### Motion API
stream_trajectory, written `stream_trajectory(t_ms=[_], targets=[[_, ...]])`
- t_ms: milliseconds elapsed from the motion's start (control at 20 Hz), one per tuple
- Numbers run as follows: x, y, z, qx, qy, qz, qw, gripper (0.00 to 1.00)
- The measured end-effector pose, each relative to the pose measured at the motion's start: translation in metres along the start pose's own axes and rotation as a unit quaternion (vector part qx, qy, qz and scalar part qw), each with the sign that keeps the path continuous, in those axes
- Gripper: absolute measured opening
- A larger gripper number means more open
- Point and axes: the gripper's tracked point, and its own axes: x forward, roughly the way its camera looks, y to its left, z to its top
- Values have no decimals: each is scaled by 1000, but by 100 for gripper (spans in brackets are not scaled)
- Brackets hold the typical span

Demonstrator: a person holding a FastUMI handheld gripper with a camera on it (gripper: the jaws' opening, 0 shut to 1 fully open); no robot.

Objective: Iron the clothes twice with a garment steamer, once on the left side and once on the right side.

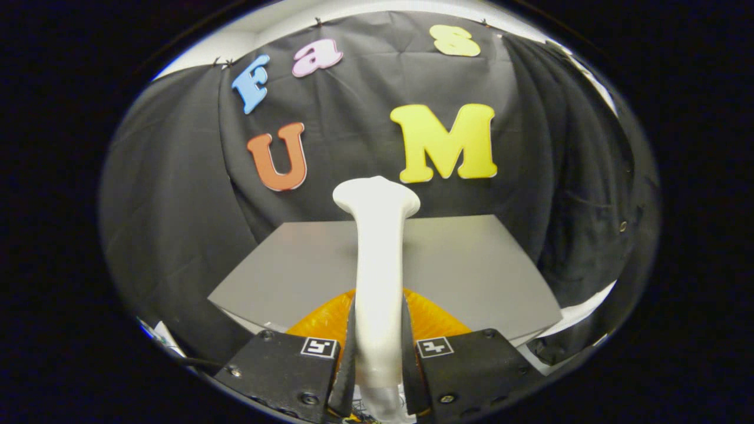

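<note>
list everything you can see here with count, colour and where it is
garment steamer: 1, white, upright between the jaws, its flared head rising beyond them over the table
orange cloth: 1, orange, lying on the table just ahead of the jaws, under the steamer
table: 1, grey top, beyond the jaws, in front of the booth wall
booth wall: 1, black cloth, behind and around the table
gripper: 1, jaws closed on the steamer's handle, one on each side, each body bearing a square marker
</note>
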Motion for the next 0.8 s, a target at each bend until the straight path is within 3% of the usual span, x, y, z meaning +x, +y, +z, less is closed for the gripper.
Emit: stream_trajectory(t_ms=[500, 800], targets=[[-187, -130, 75, 1, -142, -58, 988, 36], [-229, -215, 129, 13, -192, -95, 977, 36]])
